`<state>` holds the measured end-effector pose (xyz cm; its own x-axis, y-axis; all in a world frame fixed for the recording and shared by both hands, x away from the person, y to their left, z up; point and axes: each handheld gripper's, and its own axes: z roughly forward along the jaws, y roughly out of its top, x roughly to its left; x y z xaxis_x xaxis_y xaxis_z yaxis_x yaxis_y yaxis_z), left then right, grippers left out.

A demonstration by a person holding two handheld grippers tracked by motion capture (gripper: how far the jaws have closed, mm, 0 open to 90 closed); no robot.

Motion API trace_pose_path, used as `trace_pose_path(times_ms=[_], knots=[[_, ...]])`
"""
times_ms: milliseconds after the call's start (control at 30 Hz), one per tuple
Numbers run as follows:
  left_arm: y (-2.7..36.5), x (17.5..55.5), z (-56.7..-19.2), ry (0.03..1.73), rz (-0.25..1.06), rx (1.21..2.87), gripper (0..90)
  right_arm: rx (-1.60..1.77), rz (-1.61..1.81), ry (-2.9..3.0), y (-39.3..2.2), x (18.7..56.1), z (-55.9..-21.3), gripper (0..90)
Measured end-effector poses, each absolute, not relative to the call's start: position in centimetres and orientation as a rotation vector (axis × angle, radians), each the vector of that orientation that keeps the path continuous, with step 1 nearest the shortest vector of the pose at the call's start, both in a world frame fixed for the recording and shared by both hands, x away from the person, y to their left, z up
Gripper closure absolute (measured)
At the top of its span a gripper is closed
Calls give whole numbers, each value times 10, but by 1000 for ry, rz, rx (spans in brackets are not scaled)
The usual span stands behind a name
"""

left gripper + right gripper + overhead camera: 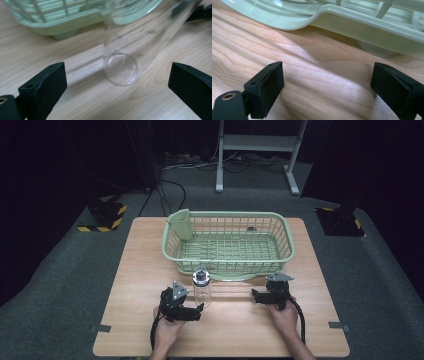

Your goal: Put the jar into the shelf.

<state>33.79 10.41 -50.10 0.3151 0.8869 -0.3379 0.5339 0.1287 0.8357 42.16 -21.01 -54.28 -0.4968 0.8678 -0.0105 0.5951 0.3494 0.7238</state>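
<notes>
A clear bottle [202, 287] with a silver cap stands upright on the wooden table [140, 270], just in front of the green basket [228, 245]. My left gripper [199, 310] sits low beside the bottle's base on its near left side, open. In the left gripper view the bottle [125, 60] stands a little beyond the two spread jaws, not touched by either. My right gripper [256, 296] rests on the table right of the bottle, open, nothing between its jaws, facing the basket's base [372, 27].
The basket has a small cup-shaped pocket [180, 224] at its back left corner and a small dark object [251, 228] inside at the back. Bare table lies to the left and right of the basket. Beyond the table are cables and a white stand [257, 142].
</notes>
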Motion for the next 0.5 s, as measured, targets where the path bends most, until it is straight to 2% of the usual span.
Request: trace_pose_path(times_ms=[33, 67, 200, 300, 333, 367, 400, 433, 467, 500], knots=[[104, 338, -501, 1348, 424, 1537, 29, 1283, 944, 2224, -210, 422, -543, 111], [91, 341, -499, 1388, 406, 1373, 29, 1282, 945, 2224, -210, 422, -543, 111], [92, 343, -493, 1352, 414, 1465, 40, 1282, 945, 2224, -210, 422, -543, 111], [96, 344, -487, 1312, 448, 1611, 53, 1286, 944, 2224, -210, 421, -543, 111], [91, 346, -486, 1321, 442, 1560, 57, 1283, 945, 2224, -210, 422, -543, 111], [115, 347, -478, 1170, 480, 1958, 61, 1283, 945, 2224, -210, 422, -543, 111], [96, 349, -482, 1287, 453, 1652, 65, 1282, 944, 2224, -210, 422, -543, 111], [113, 350, -476, 1168, 480, 1950, 71, 1282, 944, 2224, -210, 422, -543, 111], [94, 351, -480, 1283, 451, 1648, 81, 1282, 944, 2224, -210, 422, -543, 111], [93, 352, -479, 1279, 455, 1651, 87, 1282, 944, 2224, -210, 422, -543, 111]])
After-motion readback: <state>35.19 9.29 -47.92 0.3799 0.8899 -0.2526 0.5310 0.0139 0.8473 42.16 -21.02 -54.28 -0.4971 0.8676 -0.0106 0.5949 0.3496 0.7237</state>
